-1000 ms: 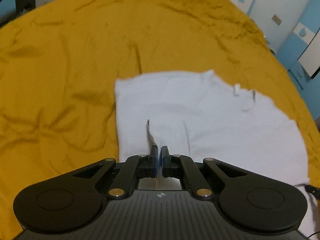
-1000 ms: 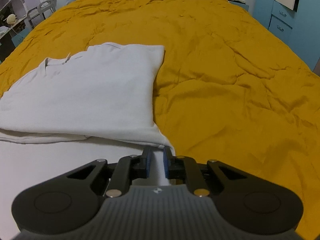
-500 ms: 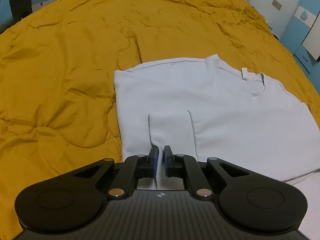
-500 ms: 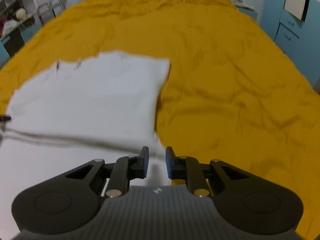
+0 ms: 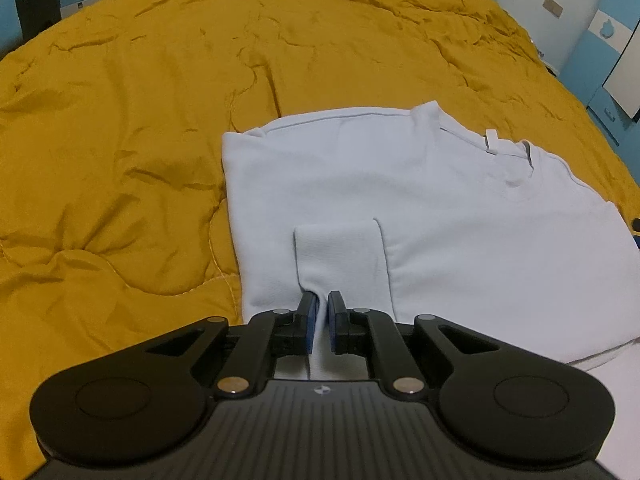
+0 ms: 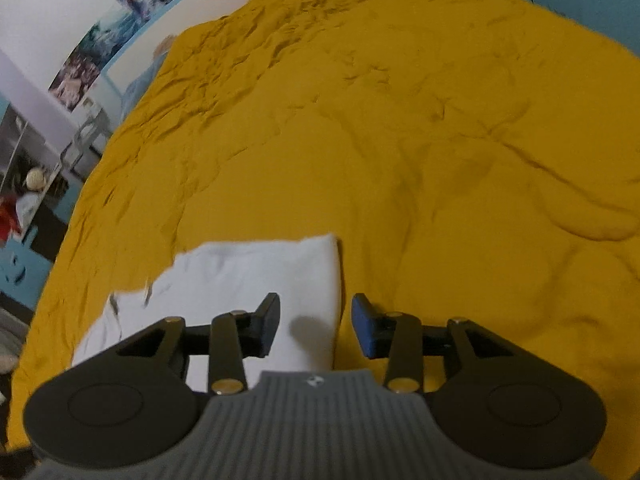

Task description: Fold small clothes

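A white T-shirt (image 5: 420, 208) lies partly folded on the mustard-yellow bedspread (image 5: 120, 140), its collar and tag at the far right. A folded-in sleeve (image 5: 340, 256) lies on top of it. My left gripper (image 5: 319, 312) is nearly closed and pinches the near fabric of that sleeve. In the right wrist view the shirt (image 6: 240, 280) lies below, its right edge under the fingers. My right gripper (image 6: 316, 324) is open and empty, raised above that edge.
The yellow bedspread (image 6: 440, 160) stretches wide on all sides of the shirt. Blue and white cabinets (image 5: 600, 60) stand past the bed's far right. Shelves and posters (image 6: 60, 100) line the wall at the left in the right wrist view.
My right gripper has opened, let go of the shirt's edge and lifted away. My left gripper stays pinched on the sleeve fabric, which now lies flat on the shirt.
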`<state>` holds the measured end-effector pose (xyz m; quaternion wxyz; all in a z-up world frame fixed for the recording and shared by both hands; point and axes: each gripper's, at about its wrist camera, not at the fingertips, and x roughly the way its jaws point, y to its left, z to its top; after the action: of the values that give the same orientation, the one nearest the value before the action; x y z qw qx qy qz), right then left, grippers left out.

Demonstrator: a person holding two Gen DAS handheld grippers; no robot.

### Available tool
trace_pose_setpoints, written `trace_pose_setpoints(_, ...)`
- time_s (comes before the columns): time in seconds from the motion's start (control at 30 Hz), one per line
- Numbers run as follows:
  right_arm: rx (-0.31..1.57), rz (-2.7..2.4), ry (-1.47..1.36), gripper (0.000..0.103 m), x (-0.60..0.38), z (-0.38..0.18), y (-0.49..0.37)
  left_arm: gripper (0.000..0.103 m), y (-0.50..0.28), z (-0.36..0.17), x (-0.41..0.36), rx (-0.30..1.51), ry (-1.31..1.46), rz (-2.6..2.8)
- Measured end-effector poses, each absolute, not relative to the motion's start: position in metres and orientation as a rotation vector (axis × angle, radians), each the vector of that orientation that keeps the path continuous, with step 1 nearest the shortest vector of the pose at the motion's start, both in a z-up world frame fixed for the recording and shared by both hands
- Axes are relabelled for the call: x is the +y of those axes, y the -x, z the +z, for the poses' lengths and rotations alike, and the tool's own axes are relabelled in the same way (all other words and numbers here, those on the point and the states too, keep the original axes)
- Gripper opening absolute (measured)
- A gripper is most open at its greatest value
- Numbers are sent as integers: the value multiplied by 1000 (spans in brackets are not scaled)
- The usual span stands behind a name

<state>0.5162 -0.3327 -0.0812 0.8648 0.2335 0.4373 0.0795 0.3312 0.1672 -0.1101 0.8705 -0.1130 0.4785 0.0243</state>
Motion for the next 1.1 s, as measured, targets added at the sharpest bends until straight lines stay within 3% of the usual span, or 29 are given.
trace_pose_setpoints(0.03, 923, 158, -503, 33, -334, -87, -523, 10, -331, -111, 167, 999, 237, 51)
trace_pose_setpoints(0.07, 937, 157, -523, 24, -334, -95, -528, 10, -331, -111, 167, 998, 236, 50)
trace_pose_setpoints(0.1, 953, 176, -554, 0, -335, -101, -534, 10, -330, -111, 167, 998, 234, 49)
trace_pose_setpoints(0.23, 840, 211, -463, 0, -332, -81, -536, 12, -330, -112, 169, 1000, 230, 41)
trace_pose_setpoints(0.5, 913, 158, -356, 0, -325, -87, -533, 13, -329, -113, 163, 1000, 205, 55)
trace_pose_setpoints(0.67, 934, 161, -311, 10, -337, -61, -501, 13, -329, -112, 162, 996, 213, 67)
trace_pose_setpoints(0.73, 959, 192, -305, 22, -337, -53, -478, 13, -329, -112, 160, 993, 196, 72)
trace_pose_setpoints(1.1, 1077, 267, -395, 32, -344, -77, -406, 13, -331, -110, 156, 1005, 166, 80)
